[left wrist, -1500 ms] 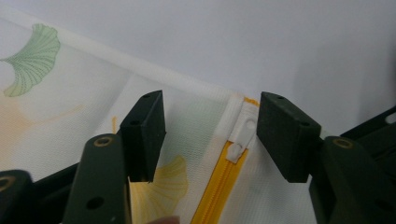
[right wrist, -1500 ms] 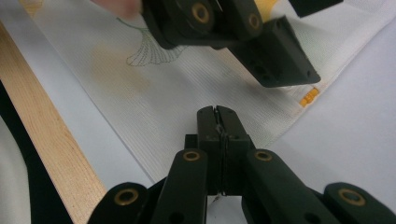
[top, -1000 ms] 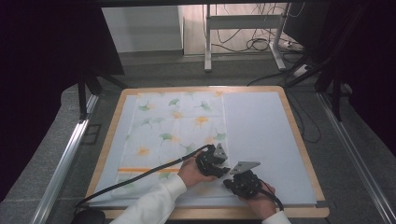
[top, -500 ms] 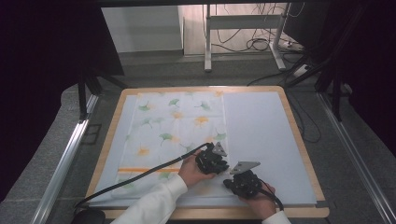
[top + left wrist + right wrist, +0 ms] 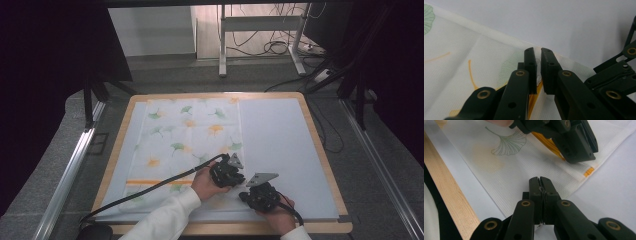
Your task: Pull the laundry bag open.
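now the left gripper (image 5: 538, 67) pinches the leaf-print cloth (image 5: 185, 145) at its near right edge, a slim gap showing between its jaws, and the right gripper (image 5: 540, 185) clamps the cloth's hem, seemingly, on the white mat (image 5: 285, 135).

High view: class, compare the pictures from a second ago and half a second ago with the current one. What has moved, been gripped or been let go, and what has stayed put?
Nothing has visibly changed. The left gripper and right gripper sit at the same spots by the near right corner of the leaf-print cloth, which lies flat on the white mat as before.
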A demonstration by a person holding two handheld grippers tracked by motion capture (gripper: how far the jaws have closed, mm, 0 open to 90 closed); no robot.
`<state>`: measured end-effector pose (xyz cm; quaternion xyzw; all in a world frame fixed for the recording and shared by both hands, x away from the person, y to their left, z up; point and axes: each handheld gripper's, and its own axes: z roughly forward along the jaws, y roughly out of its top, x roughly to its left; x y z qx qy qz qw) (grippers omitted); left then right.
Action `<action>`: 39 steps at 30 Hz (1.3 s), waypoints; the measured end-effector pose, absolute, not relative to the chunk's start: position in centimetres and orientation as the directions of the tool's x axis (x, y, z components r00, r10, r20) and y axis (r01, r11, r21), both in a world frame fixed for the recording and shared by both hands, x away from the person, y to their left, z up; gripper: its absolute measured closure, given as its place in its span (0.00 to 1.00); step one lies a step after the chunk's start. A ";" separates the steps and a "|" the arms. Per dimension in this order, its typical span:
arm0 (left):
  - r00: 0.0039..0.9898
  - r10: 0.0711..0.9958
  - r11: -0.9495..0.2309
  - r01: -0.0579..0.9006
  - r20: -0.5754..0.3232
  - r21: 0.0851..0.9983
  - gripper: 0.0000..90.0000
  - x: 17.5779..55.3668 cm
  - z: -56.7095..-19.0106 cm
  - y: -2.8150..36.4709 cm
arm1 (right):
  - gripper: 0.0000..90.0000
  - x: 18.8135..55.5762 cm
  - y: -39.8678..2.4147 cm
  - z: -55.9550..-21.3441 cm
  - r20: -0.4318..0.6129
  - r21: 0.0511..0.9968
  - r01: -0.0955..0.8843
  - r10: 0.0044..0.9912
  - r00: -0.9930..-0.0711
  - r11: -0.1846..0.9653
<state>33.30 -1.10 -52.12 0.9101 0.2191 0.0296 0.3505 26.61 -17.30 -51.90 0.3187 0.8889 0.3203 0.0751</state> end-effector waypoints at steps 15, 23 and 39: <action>0.904 0.419 -0.661 0.367 -0.084 0.655 0.94 33.2 -52.1 -1.2 | 0.98 27.5 -17.1 -52.0 0.073 0.620 0.530 0.629 -0.774 0.579; 0.904 0.422 -0.668 0.363 -0.072 0.649 0.95 33.1 -52.1 -1.1 | 0.99 28.1 -17.6 -52.1 0.142 0.617 0.574 0.641 -0.755 0.539; 0.905 0.419 -0.677 0.364 -0.071 0.640 0.95 33.1 -52.0 -0.6 | 0.99 28.5 -17.9 -52.2 0.192 0.610 0.609 0.651 -0.734 0.507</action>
